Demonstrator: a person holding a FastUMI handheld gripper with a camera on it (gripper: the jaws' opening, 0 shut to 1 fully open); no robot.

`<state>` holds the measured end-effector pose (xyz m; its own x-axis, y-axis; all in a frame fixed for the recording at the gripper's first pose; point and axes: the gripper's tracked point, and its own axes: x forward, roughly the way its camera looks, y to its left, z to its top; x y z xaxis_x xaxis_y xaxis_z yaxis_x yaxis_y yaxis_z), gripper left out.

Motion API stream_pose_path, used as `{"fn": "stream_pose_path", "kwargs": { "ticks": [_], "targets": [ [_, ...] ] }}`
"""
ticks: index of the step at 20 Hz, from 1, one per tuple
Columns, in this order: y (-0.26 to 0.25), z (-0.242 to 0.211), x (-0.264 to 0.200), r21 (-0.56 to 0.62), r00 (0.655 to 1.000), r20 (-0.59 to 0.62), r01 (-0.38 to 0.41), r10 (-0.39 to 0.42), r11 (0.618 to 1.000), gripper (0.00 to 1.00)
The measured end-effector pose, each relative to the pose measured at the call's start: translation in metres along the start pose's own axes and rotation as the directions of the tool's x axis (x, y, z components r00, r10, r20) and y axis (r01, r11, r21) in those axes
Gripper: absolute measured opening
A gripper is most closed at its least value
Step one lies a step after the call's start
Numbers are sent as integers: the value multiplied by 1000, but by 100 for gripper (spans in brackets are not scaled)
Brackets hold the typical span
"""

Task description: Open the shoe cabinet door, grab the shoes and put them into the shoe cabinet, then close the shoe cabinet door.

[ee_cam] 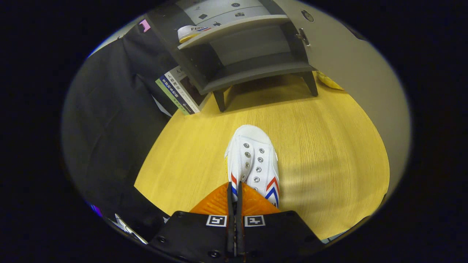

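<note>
So we've got the gripper (235, 197) clamped on the shoe (252, 160): the two orange fingers (215, 201) are pressed nearly together with just a thin sliver of the shoe's upper pinched between them, right at the heel end. The shoe is white with red and blue chevrons on the side and empty metal eyelets, and its toe points straight ahead toward the cabinet (248, 47). We can't really tell if the sole is touching the tabletop (321, 153) or hanging just above it. There's a good stretch of bare yellow wood between the toe and the cabinet's legs, and plenty more off to the right of the shoe, so room isn't tight here. The cabinet is open, with its door (347, 62) swung out to the right and running along that side of the table. Inside we see two grey shelves; the other shoe (192, 32) already sits on the upper one, at its left end, while the lower shelf is bare. To the left the table edge curves away against the black cloth, and some books (179, 93) lean just beside the cabinet's left leg.
</note>
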<state>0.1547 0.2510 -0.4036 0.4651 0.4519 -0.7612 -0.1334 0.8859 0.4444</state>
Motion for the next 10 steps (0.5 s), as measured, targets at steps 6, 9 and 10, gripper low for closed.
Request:
{"fn": "stream_pose_path", "kwargs": {
  "ticks": [6,9,10],
  "targets": [
    [54,60,-12,39,985,109,-138,133,990,3],
    [75,99,-25,25,968,180,-182,175,983,3],
    [83,114,-29,22,960,208,-198,189,980,3]
  ]
}}
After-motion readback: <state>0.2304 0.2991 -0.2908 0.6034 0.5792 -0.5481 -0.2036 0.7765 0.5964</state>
